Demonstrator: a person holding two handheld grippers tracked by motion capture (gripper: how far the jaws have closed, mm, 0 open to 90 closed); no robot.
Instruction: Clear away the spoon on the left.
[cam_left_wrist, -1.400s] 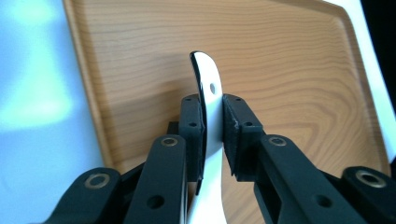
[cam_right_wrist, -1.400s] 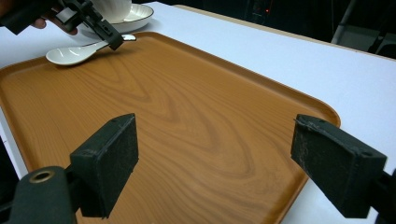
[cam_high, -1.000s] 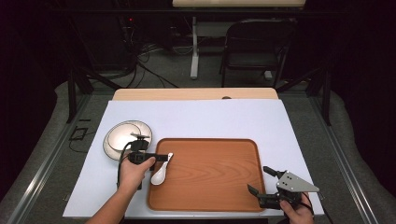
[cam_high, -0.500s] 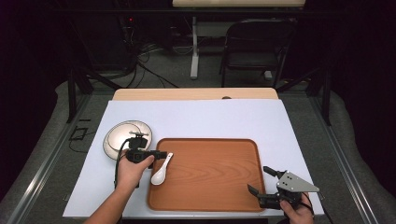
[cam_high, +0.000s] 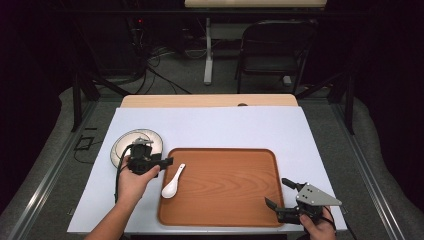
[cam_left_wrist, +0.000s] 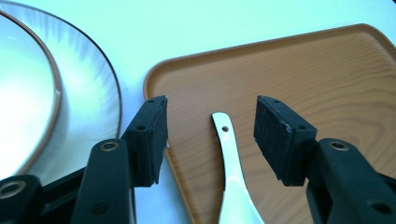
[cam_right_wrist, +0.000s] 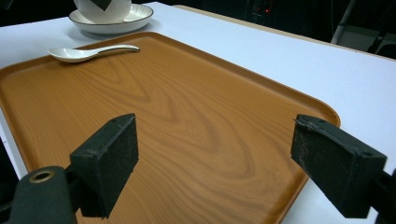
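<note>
Near the left edge of the brown wooden tray (cam_high: 225, 190), the white ceramic spoon (cam_high: 173, 182) lies released; the left gripper (cam_left_wrist: 210, 135), jaws just opening, holds nothing, while the right gripper (cam_high: 281, 196) waits wide open, empty.

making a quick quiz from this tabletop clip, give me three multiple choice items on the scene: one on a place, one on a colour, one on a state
1. Where does the white spoon lie?
A. in the brown tray, by its left rim
B. on the plate
C. on the bare table

2. What colour is the table top?
A. black
B. white
C. green

3. How does the left gripper stand to the spoon?
A. shut on its handle
B. open, pads clear of the handle
C. shut and empty

Answers: 1 A, the high view shows it inside the rim. 2 B, the sheet around the tray is white. 3 B, the left gripper view shows gaps either side of the handle; its jaws have just been opening.
</note>
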